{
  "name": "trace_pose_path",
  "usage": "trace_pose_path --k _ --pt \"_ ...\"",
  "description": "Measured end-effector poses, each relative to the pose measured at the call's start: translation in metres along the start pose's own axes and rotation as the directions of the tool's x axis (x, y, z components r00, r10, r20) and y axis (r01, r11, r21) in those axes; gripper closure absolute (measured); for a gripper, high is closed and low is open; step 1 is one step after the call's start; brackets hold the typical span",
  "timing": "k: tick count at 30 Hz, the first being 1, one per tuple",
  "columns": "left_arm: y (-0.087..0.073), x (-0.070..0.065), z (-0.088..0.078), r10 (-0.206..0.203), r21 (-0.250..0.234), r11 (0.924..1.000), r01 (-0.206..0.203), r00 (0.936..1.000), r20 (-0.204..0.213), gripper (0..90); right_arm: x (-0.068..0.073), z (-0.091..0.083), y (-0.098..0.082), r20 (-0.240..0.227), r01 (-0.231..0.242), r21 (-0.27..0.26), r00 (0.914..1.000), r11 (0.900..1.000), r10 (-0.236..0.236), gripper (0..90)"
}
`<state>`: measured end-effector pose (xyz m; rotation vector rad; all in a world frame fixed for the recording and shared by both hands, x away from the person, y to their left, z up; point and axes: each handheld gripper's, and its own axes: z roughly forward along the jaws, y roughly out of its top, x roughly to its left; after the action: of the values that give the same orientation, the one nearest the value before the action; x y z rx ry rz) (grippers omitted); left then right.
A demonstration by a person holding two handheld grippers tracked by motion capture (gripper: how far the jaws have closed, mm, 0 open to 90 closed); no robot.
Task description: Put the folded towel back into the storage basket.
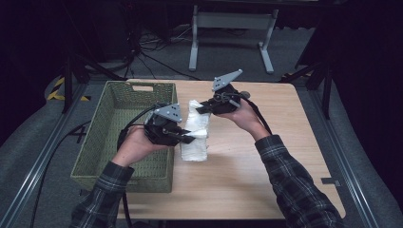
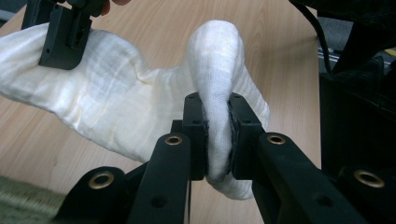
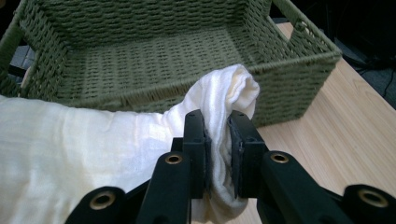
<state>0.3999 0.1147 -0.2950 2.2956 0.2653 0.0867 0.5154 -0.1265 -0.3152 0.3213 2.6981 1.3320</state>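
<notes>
White cloth (image 1: 195,135) pinched by both claws
Soft, crinkled gauze is clamped narrowly by left claw (image 1: 190,137) and right claw (image 1: 202,108) beside the woven green basket (image 1: 119,102).

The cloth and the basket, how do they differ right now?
The cloth is white, soft and crumpled; the basket is green, woven and stiff. The cloth is pinched by the left gripper and the right gripper, while the basket is untouched. The cloth hangs beside the basket, which sits empty at the table's left edge. Both are on the person's left half of the table.
</notes>
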Motion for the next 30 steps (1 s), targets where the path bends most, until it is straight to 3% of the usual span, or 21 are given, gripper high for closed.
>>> trace_pose_path --k 9,19,30 --pt "-0.023 0.004 -0.027 -0.031 -0.009 0.9995 0.031 0.9985 -0.045 80.3 0.002 0.030 0.025 -0.021 0.015 -0.006 0.9997 1.000 -0.015 79.3" --pt "-0.056 0.004 -0.061 -0.079 0.003 0.9968 0.080 0.9914 -0.104 80.3 0.015 0.080 0.055 -0.063 0.055 -0.004 0.9965 0.998 -0.055 79.2" --pt "-0.085 0.002 -0.069 -0.116 0.025 0.9925 0.119 0.9873 -0.109 80.2 0.028 0.111 0.063 -0.094 0.080 -0.002 0.9924 0.997 -0.080 79.2"
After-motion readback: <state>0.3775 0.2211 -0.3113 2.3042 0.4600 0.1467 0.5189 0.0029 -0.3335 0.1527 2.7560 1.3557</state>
